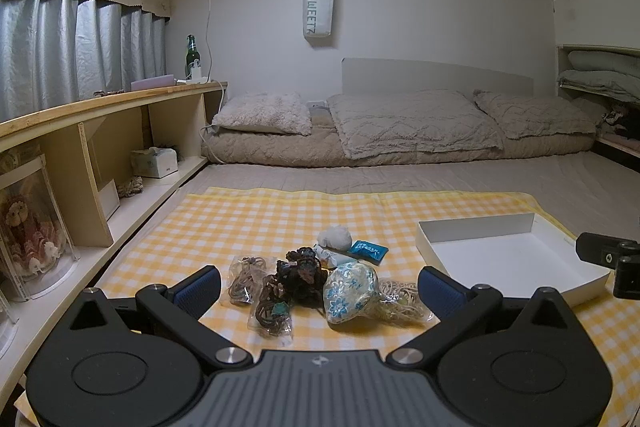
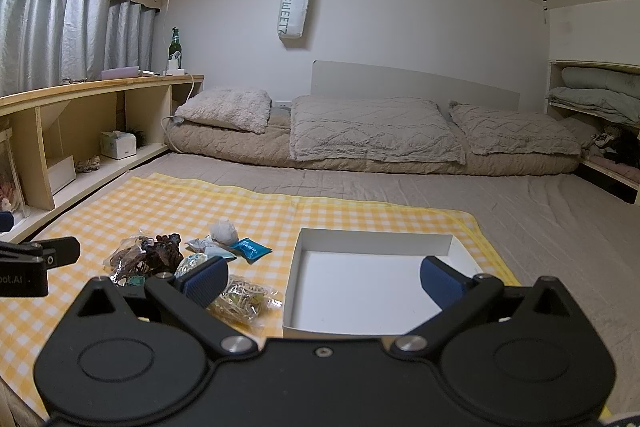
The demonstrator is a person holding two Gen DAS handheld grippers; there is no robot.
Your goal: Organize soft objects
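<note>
While both claws gape wide and hold nothing, the left claw frames the pile, the right claw the white tray's near edge.

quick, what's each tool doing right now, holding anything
Left tool: open, holding nothing, above the pile of soft items.
Right tool: open, holding nothing, over the white box.

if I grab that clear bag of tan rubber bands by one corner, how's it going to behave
The bag of tan rubber bands will probably sag and bunch, since the loose bands lie in a flat, crinkled film pouch. It looks light for its size. The glossy plastic may slip between the pads, so a pinch across the bulk seems safer. It lies beside the white box, so the carry looks short.
</note>
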